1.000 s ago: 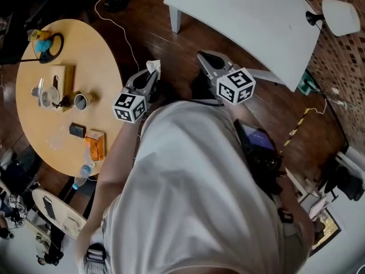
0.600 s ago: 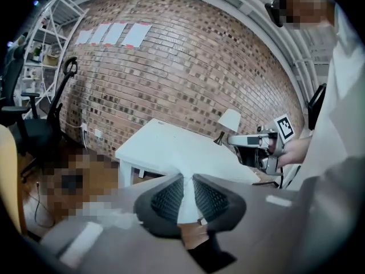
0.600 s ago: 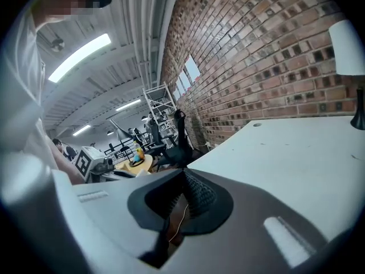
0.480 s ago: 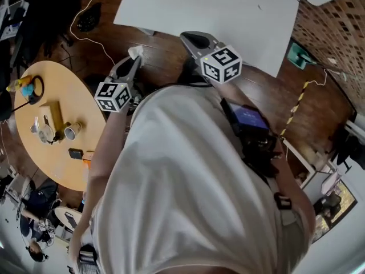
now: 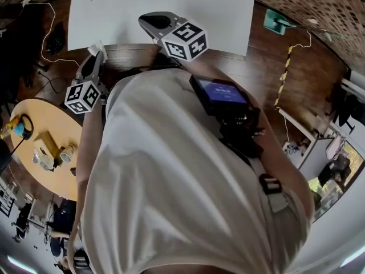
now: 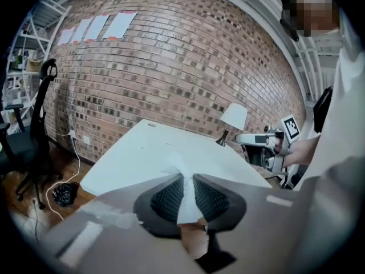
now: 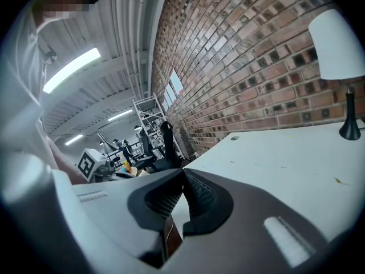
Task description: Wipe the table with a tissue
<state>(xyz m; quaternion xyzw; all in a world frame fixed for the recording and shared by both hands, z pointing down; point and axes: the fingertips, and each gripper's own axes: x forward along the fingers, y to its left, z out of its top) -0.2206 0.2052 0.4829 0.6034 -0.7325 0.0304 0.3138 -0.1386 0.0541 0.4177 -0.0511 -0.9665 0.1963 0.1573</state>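
We record the left claw (image 6: pixel 185 178) clenched on a white tissue (image 6: pixel 185 201). The tissue is pinched upright between the ribbed pads at lower centre of the left gripper view, its crumpled top sticking out past the tips. The right claw (image 7: pixel 183 176) is clenched with nothing in it. In the head view both claws sit in the upper left, at the near edge of the white worktop (image 5: pixel 171 4). A white desk lamp (image 7: pixel 339 44) stands on that worktop, upper right of the right gripper view, before a brick wall (image 6: pixel 171 56).
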